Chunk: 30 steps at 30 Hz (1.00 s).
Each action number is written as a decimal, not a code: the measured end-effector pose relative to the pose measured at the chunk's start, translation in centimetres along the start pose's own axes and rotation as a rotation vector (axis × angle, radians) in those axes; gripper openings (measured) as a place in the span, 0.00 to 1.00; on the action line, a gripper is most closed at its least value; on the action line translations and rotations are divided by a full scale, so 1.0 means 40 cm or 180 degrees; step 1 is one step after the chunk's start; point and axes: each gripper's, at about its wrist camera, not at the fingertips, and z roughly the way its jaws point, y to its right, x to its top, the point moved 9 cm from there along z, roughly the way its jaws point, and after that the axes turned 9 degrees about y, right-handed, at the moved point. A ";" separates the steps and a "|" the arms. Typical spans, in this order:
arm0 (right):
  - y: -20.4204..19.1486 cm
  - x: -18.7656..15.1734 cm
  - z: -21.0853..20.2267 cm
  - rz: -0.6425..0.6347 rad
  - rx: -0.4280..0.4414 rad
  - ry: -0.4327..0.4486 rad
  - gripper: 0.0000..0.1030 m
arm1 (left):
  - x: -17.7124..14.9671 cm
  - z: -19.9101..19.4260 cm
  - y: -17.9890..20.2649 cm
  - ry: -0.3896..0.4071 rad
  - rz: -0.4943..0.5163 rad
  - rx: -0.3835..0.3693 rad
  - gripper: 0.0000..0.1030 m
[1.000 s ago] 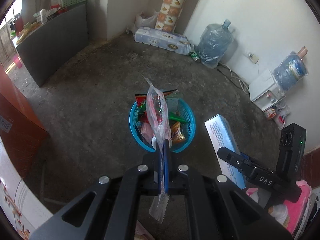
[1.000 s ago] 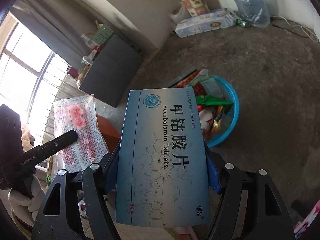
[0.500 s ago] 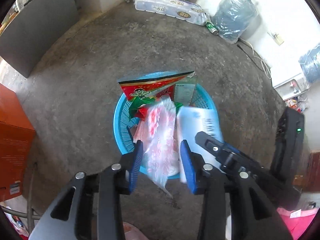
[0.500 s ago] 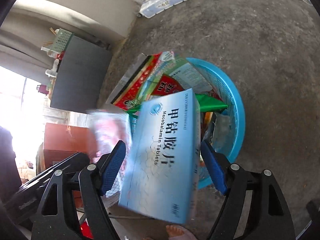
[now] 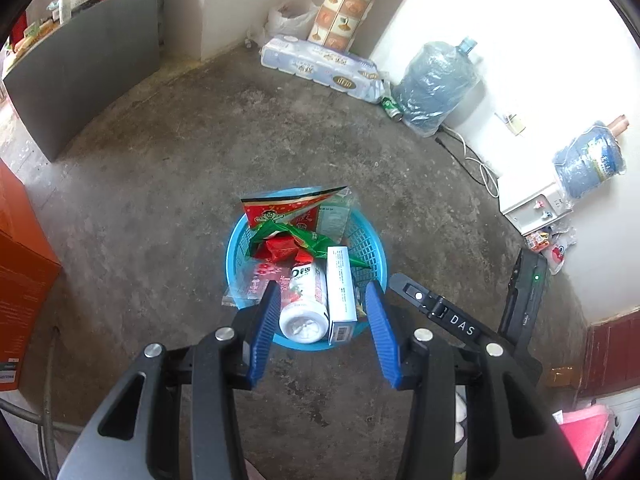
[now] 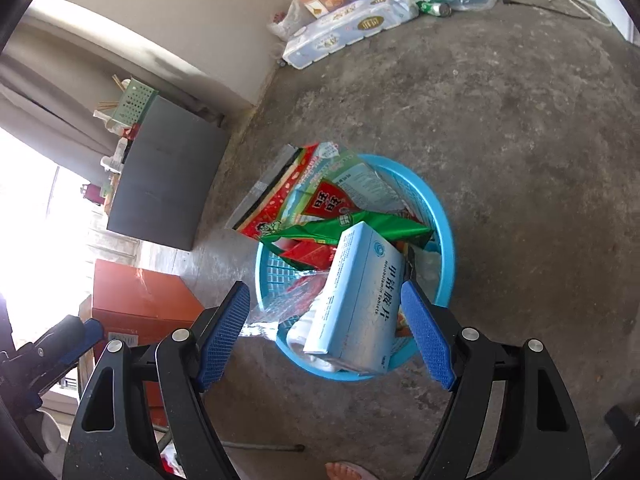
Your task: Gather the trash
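A blue plastic basket (image 5: 372, 252) (image 6: 446, 240) full of trash stands on the concrete floor. In it lie a light blue tablet box (image 5: 341, 292) (image 6: 360, 300), a clear red-printed plastic bag (image 5: 256, 280) (image 6: 292, 300), a white bottle (image 5: 304, 304), and red and green wrappers (image 5: 288, 208) (image 6: 320, 208). My left gripper (image 5: 322, 302) is open and empty above the basket's near rim. My right gripper (image 6: 326, 308) is open and empty above the basket; it also shows at the right of the left wrist view (image 5: 440, 312).
A toilet-paper pack (image 5: 320, 66) (image 6: 348, 28), a wrapped water jug (image 5: 438, 84) and a can (image 5: 392, 106) lie by the far wall. A grey cabinet (image 5: 80, 68) (image 6: 164, 176) and an orange box (image 5: 20, 260) (image 6: 140, 304) stand left. Cables (image 5: 476, 160) run right.
Both grippers have opened. The plastic bag dropped from the left gripper and the tablet box from the right one; both now lie in the basket. Both grippers have pulled back above it.
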 end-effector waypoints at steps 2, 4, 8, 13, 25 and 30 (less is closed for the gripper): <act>-0.040 -0.004 -0.073 -0.0194 0.0049 0.0156 0.72 | -0.005 -0.099 0.011 0.0186 0.0112 -0.0060 0.42; -0.102 -0.028 -0.162 -0.0424 0.0158 0.0274 0.72 | -0.022 -0.216 0.019 0.0366 0.0221 -0.0087 0.46; -0.238 -0.104 -0.379 -0.0969 0.0328 0.0662 0.88 | -0.086 -0.461 0.010 0.0848 0.0353 0.0138 0.72; -0.376 -0.205 -0.606 -0.1564 0.0390 0.1226 0.93 | -0.221 -0.720 -0.059 0.1410 0.0014 0.0625 0.95; -0.601 -0.380 -0.782 -0.2902 0.0555 0.1960 0.93 | -0.533 -0.950 -0.197 0.1946 -0.0865 0.1621 0.95; -0.613 -0.455 -0.715 -0.3185 0.0458 0.1506 0.93 | -0.609 -0.962 -0.230 0.1790 -0.0997 0.1911 0.95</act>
